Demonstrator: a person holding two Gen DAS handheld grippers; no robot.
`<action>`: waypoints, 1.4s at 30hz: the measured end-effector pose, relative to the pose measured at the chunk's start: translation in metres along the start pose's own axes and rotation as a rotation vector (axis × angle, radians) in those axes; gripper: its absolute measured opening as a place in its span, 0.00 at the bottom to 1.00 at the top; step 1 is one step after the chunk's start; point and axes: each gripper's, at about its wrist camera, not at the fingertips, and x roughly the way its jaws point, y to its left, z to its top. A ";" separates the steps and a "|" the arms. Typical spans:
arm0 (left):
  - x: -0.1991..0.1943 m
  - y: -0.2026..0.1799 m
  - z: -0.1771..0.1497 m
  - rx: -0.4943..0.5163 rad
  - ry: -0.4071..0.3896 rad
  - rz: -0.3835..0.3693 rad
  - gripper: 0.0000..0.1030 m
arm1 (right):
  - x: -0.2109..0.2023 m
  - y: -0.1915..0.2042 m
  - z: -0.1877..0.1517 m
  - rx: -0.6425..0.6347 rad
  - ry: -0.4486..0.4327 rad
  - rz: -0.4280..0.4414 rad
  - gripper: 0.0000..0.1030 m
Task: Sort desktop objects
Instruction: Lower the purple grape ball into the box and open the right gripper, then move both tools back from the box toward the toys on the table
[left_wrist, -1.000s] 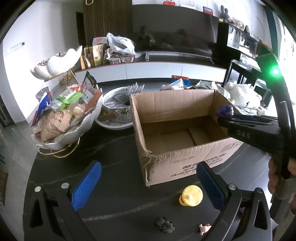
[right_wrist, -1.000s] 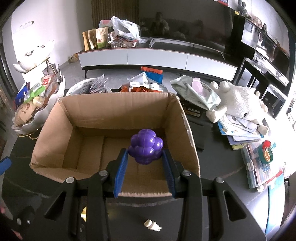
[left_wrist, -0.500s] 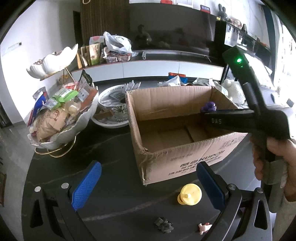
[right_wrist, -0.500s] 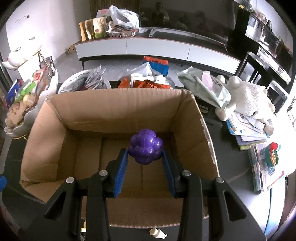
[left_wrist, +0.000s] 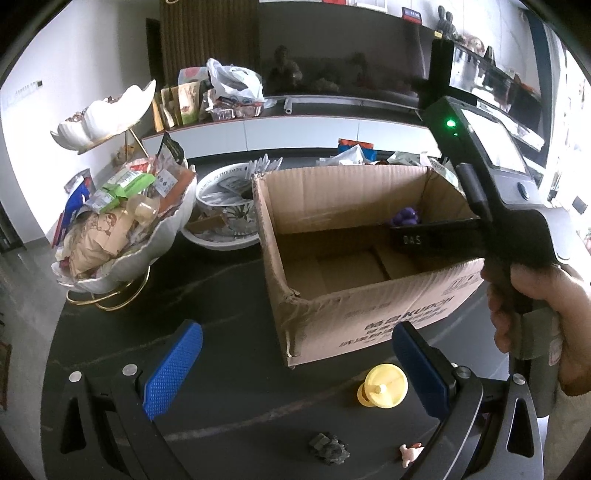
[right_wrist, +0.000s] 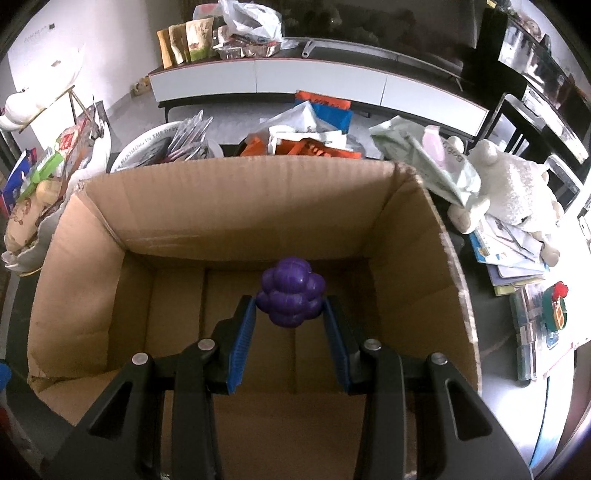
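Note:
An open cardboard box stands on the dark table. My right gripper is shut on a purple grape-cluster toy and hangs inside the box, above its bare floor. In the left wrist view the same toy shows past the right gripper's black body, held by a hand. My left gripper is open over the table in front of the box, with nothing between its blue pads. A yellow cap-like toy, a small dark toy and a tiny pink figure lie near it.
A white shell-shaped stand full of snacks sits left of the box, with a round white bowl behind it. A plush sheep, papers and a plastic case lie right of the box. Bags pile up behind it.
My right gripper, still shut on the purple toy, moved forward and down from over the box's near rim into the box. The left gripper stayed still.

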 end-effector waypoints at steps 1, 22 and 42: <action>0.000 0.000 0.000 0.001 0.000 0.000 0.99 | 0.003 0.001 0.001 -0.001 0.006 0.001 0.34; -0.001 0.000 -0.002 0.006 0.002 0.004 0.99 | 0.007 0.010 -0.001 0.004 0.043 0.054 0.35; -0.008 -0.006 -0.007 0.009 0.015 0.020 0.98 | -0.050 0.008 -0.023 0.002 -0.076 0.037 0.69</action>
